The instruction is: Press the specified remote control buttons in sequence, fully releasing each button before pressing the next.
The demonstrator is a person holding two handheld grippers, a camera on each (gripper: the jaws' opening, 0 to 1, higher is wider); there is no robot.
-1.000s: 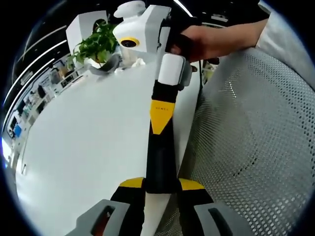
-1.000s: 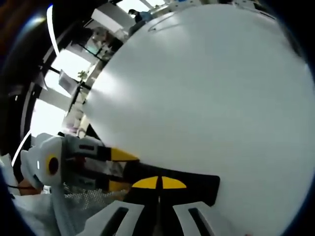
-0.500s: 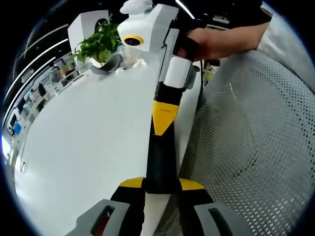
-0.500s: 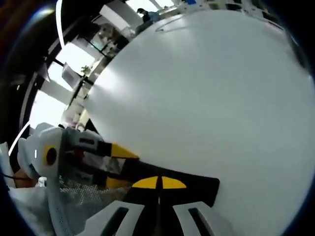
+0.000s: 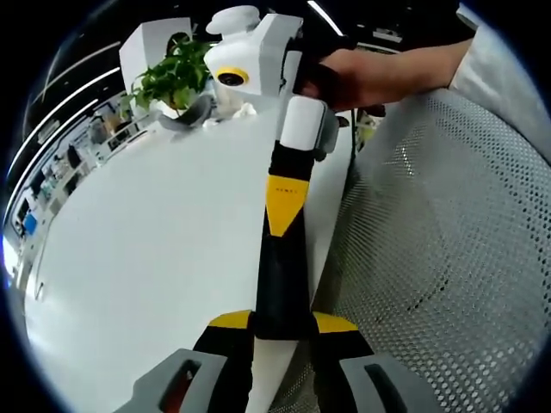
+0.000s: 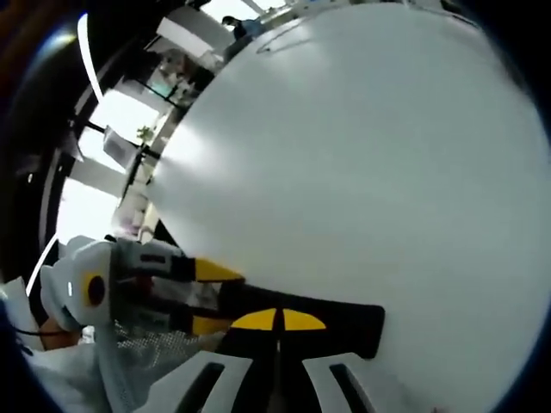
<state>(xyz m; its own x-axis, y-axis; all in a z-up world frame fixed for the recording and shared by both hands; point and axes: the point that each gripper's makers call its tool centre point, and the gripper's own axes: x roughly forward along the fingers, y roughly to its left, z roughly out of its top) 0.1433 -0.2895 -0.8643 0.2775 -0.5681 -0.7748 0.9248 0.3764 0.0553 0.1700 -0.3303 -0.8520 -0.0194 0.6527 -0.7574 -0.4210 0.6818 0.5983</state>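
Very little is changing over the last second. Both views are rocking slightly, and that is the hands drifting rather than anything on the table [image 5: 146, 249] moving.

In the left gripper view, the left gripper [image 5: 281, 344] is rising from 6 o'clock. Its yellow jaw shoulders are standing apart on either side of a long black bar [image 5: 280, 275]. Whether they are squeezing that bar or merely flanking it, I cannot tell.

The bar is running up toward 12 o'clock, where it meets a yellow wedge and the white body held in the person's hand [image 5: 379, 73] at about 1 o'clock. In the right gripper view, the right gripper [image 6: 277, 323] is sitting at 6 o'clock. Its two yellow halves are meeting along a centre seam, so its jaws are pressed together.

The bar may be the remote seen edge-on. It could equally be the right gripper's own dark fingers reaching between the left jaws, since the fisheye is too distorted to settle it. So I cannot say with confidence where the remote is lying.

A mesh chair back [image 5: 448, 249] is filling 3 o'clock and a potted plant [image 5: 172, 77] is standing at 11 o'clock. Judging by the stillness, no button press is happening and the sequence is not advancing.
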